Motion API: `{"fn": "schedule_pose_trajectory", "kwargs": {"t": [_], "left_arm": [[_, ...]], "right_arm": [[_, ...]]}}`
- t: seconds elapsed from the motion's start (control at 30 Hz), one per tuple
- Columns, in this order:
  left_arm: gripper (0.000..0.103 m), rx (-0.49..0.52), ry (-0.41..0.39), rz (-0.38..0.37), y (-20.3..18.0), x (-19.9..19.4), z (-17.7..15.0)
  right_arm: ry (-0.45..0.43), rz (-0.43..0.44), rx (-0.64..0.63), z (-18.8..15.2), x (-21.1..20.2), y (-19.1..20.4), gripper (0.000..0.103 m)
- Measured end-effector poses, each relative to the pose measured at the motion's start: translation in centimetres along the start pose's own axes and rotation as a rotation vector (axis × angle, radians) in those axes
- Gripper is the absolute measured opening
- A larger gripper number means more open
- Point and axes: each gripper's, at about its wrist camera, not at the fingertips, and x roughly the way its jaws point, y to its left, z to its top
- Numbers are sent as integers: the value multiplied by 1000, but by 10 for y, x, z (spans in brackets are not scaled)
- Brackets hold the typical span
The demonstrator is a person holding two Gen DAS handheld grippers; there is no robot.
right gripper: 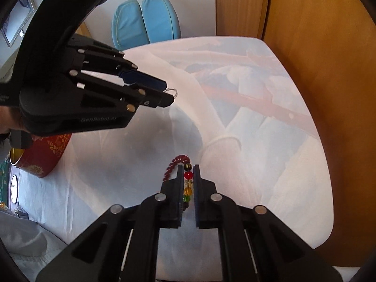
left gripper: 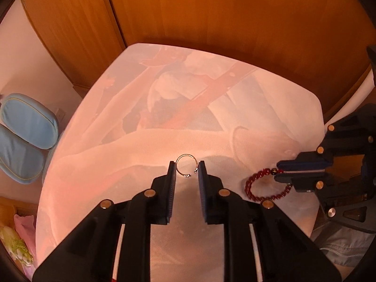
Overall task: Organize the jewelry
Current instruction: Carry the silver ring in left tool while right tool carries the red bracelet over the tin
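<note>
The left gripper is clamped on a thin silver ring, an open band with a small gap at its near right, pinched by its two sides between the pad tips and held above the table. In the right wrist view the ring sticks out just past the ends of the left gripper, at the far left of the pale, faintly printed tabletop.

The right gripper is closed on a beaded bracelet: red, clear, amber and green beads line up between its pads, and a loop of small dark red beads hangs out to the left. From the left wrist view the right gripper comes in from the right, with the bracelet drooping below it over the cloth.

A red patterned tin stands at the table's left edge, near a person's hand, and a blue padded chair back shows beyond the table
</note>
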Motion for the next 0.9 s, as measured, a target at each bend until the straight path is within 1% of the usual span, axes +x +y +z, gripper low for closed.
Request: {"fn": "schedule_pose_trajectory", "kwargs": {"t": [0.07, 0.17, 0.33, 0.53, 0.7, 0.83, 0.9], "left_arm": [[19, -27, -25, 26, 6, -16, -3], [19, -70, -59, 58, 11, -49, -21], [19, -153, -106, 127, 26, -88, -50], [19, -268, -131, 215, 51, -123, -95], [20, -406, -142, 293, 77, -155, -147], [20, -493, -142, 360, 90, -180, -189], [20, -534, -139, 383, 95, -189, -208]], "right_arm": [[-44, 21, -2, 6, -13, 4, 9], [-104, 59, -14, 15, -31, 12, 9], [-161, 127, -68, 35, -49, 35, 9], [-192, 187, -191, 54, -56, 83, 9], [-207, 251, -285, 67, -56, 124, 9], [-210, 308, -351, 77, -55, 155, 9], [-209, 333, -380, 83, -54, 169, 9]]}}
